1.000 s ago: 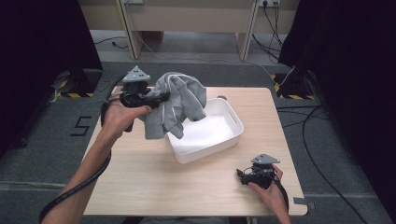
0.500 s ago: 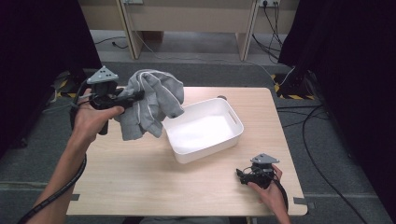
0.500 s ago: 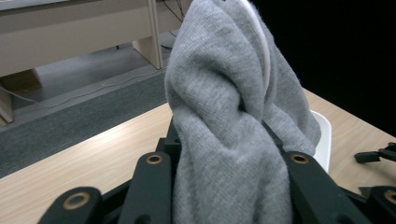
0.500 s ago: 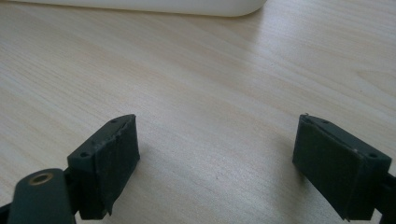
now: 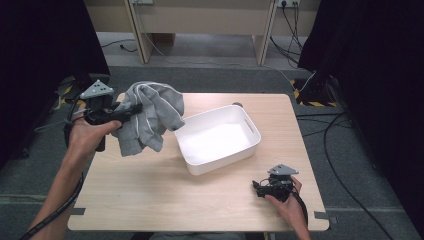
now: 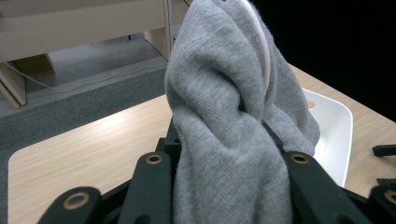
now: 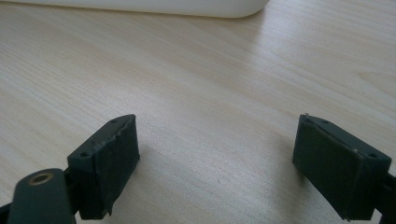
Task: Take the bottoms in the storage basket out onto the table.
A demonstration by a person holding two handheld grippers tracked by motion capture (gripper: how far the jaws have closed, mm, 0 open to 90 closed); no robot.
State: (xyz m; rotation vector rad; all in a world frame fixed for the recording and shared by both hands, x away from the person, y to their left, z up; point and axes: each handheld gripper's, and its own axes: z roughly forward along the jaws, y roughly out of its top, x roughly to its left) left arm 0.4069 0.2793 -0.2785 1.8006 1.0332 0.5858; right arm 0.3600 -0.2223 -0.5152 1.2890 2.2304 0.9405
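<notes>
A: What is held at the left, and where?

B: A grey sweatshirt (image 5: 149, 116) is clamped in the left tool (image 5: 131, 110), bunched and hanging below it, clear of the desk (image 5: 150, 200). The white tub (image 5: 250, 131) lies just beyond the cloth, away from that hand.

A: And the right?

B: The right tool (image 5: 258, 188) is seen resting on the desk, jaws apart, nothing between them.

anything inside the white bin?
White bin looks empty: bare white floor in the high view. The grey cloth hangs from the left gripper, left of the bin.
</notes>
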